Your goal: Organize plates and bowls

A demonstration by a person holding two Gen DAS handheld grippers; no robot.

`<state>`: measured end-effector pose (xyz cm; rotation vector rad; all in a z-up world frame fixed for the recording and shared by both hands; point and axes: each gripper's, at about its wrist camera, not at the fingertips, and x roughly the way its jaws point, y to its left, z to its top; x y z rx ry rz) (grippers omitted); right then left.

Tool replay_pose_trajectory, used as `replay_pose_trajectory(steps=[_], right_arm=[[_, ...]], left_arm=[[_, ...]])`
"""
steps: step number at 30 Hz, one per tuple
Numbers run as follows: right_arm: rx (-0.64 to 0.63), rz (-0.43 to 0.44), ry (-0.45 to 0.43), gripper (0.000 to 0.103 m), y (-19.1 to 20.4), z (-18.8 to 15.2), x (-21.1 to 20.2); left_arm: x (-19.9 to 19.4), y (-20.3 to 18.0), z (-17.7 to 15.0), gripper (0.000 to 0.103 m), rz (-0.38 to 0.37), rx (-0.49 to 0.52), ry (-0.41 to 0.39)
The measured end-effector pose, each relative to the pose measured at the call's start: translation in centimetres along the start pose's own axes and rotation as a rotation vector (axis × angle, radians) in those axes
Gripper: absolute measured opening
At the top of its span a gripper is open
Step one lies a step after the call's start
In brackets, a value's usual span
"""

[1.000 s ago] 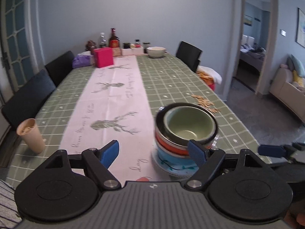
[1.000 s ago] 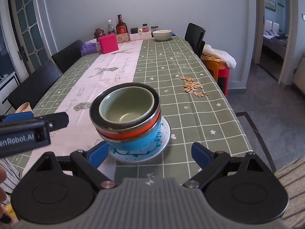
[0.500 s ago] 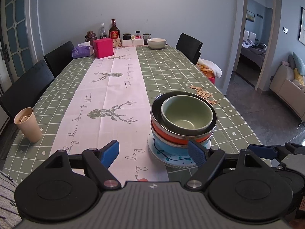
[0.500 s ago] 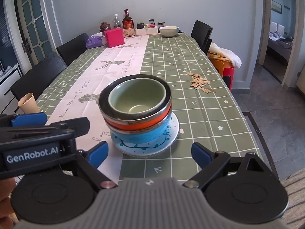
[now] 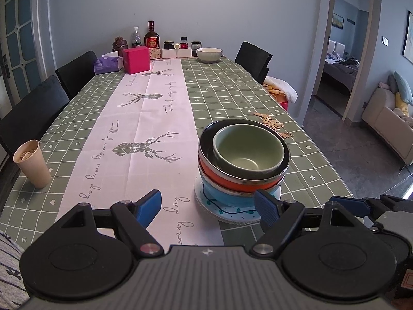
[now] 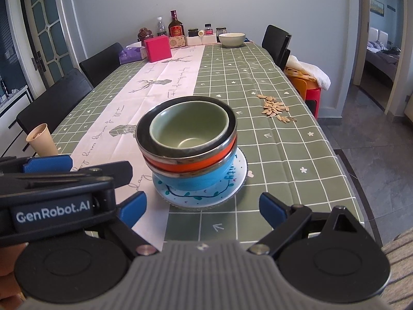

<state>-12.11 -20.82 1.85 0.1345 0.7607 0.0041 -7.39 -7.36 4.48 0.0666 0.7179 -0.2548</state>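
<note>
My left gripper [image 5: 207, 205] and right gripper [image 6: 202, 206] are both spread and empty; just ahead the bowls [image 6: 188, 134] sit nested on the plate [image 6: 236, 180], stacking apparently done, except one bowl [image 6: 231, 39] far ahead.

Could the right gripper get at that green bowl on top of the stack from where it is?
Probably yes: the right gripper is open with empty jaws, the green bowl sits uncovered on top, and nothing lies between them.

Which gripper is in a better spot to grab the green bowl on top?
Probably the right gripper: open, with the green bowl nearly centred ahead of it. The left gripper, also open, has the stack off toward its right finger.
</note>
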Motion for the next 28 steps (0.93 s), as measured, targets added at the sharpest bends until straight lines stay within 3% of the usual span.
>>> replay_pose_trajectory(steps=[28], right_arm=[[-0.006,-0.008,-0.001,0.092,-0.03,0.13,-0.10]], left_arm=[[-0.58,-0.22,-0.13,0.095,0.017,-0.013,-0.027]])
